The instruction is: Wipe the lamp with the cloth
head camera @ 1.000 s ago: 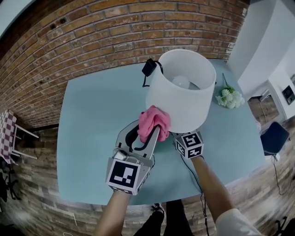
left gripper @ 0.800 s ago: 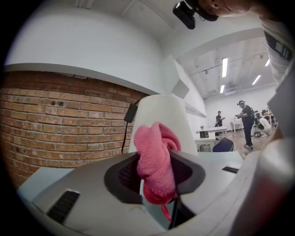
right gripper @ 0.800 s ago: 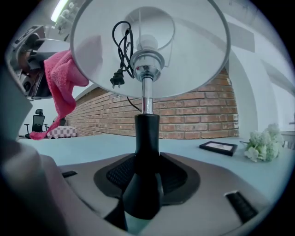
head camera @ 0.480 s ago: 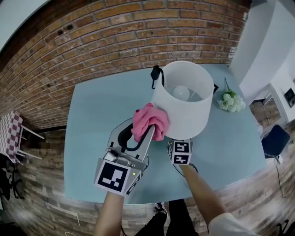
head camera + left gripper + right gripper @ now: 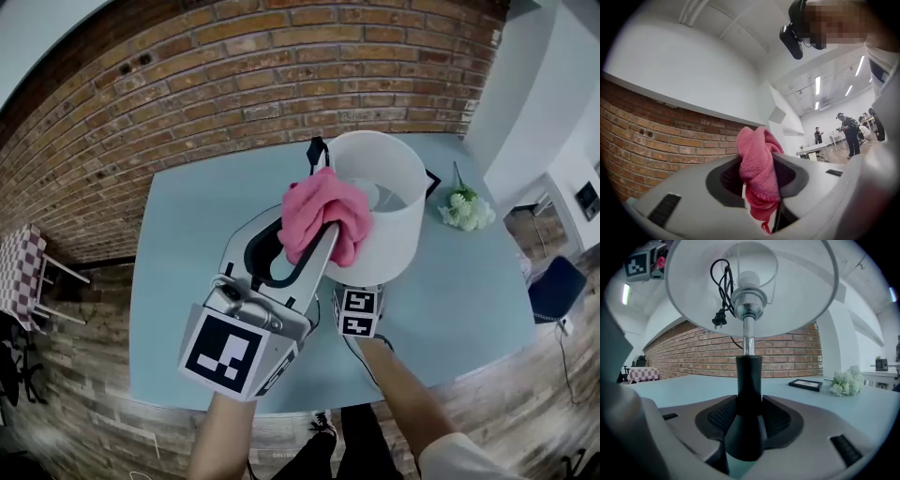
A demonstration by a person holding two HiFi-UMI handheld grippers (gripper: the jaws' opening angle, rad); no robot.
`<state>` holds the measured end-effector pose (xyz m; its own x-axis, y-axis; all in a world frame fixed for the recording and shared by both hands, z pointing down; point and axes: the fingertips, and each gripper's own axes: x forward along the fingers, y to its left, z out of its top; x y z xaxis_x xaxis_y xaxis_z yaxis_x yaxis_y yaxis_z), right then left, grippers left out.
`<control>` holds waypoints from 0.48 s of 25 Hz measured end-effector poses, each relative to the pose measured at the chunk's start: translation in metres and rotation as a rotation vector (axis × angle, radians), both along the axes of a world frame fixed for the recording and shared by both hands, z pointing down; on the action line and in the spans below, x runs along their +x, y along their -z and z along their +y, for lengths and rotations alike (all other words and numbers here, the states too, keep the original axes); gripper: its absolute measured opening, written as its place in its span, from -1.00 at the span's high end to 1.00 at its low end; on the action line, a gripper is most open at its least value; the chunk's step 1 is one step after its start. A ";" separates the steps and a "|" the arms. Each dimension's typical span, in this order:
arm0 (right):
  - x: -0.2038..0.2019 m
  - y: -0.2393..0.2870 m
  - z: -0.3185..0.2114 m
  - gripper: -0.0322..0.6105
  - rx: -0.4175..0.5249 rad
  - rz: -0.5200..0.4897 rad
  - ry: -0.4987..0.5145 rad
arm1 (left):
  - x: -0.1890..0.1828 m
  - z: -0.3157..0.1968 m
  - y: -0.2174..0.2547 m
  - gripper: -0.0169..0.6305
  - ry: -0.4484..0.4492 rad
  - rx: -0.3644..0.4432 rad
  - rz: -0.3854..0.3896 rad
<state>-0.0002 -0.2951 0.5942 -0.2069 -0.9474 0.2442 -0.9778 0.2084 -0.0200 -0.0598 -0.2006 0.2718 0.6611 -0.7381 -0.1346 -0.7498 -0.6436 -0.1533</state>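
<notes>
Gently: right gripper [image 5: 749, 420] clamps the lamp stem [image 5: 749, 376], so I should sweep the cloth [image 5: 323, 211] pinched in my left gripper [image 5: 759, 176] across the shade [image 5: 398, 234]

- Head view: set high, facing steeply down on the worktop [image 5: 187, 244]; takes in the lamp [image 5: 394, 202] and cloth [image 5: 323, 211] from mid range.
- Left tool [image 5: 759, 178] view: rides the tool, faces slightly upward at the brick wall [image 5: 656, 140] and ceiling [image 5: 717, 33]; cloth very near.
- Right tool [image 5: 749, 423] view: low over the worktop, faces up under the lamp; its stem very near.
- Shared: brick wall, all three views; flowers [image 5: 466, 208], head and right tool views.
</notes>
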 end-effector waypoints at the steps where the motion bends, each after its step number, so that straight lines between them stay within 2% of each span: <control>1: 0.000 0.000 0.000 0.38 0.004 0.006 0.015 | 0.003 -0.001 -0.005 0.48 0.000 -0.017 -0.022; 3: 0.000 0.000 0.002 0.37 0.009 0.012 0.042 | 0.006 -0.002 -0.015 0.47 0.013 -0.038 -0.062; 7: 0.000 0.001 0.005 0.37 0.021 0.023 0.109 | 0.007 -0.001 -0.030 0.46 0.029 -0.069 -0.070; 9: -0.001 0.002 0.007 0.36 0.040 0.024 0.168 | 0.006 -0.001 -0.035 0.46 0.033 -0.083 -0.069; 12: 0.001 0.003 0.012 0.23 0.053 -0.001 0.292 | 0.007 -0.001 -0.043 0.46 0.026 -0.102 -0.056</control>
